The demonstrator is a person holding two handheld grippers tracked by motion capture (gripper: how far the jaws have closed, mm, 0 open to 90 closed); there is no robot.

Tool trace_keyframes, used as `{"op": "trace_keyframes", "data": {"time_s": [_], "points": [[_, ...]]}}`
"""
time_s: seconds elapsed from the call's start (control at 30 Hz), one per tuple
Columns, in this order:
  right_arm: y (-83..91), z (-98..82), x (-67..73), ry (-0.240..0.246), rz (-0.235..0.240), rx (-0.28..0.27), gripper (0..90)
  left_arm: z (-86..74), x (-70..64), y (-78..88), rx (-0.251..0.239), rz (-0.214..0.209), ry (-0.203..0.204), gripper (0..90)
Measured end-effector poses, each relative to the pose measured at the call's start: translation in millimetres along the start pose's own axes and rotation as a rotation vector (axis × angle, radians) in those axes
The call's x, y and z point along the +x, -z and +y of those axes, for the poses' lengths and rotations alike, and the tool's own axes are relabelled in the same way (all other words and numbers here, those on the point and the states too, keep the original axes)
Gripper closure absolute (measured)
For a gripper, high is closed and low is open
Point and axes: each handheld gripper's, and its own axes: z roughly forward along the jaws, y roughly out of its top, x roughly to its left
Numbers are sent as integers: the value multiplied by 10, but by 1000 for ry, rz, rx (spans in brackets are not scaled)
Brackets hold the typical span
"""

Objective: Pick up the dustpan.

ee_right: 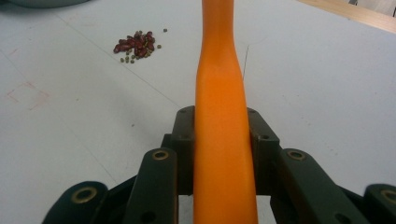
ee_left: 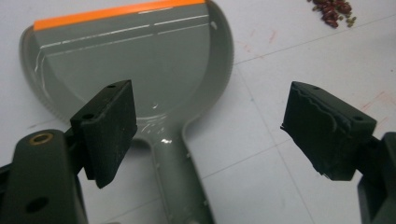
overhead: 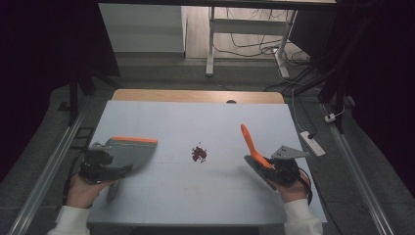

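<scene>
Beans (overhead: 198, 153) lie unswept mid-bench; right gripper (overhead: 266, 169) fingers clench the orange brush handle (ee_right: 223, 140), left gripper (ee_left: 210, 135) fingers gape over the dustpan (ee_left: 140, 70), ungrasped.

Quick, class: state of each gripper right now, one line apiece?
Left gripper: open, jaws wide apart over the handle of the grey plastic dustpan with an orange lip, not gripping it.
Right gripper: shut on the orange plastic brush handle.
</scene>
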Motion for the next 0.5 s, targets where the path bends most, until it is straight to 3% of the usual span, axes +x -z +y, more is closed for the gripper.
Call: {"op": "trace_keyframes", "data": {"time_s": [0.3,0.5], "points": [[-3,-6,-2,5,-3,7,701,-88,83,-94,80,35,51,182],[-13,-11,0,7,-3,11,701,-137,126,-180,154,42,105,164]]}}
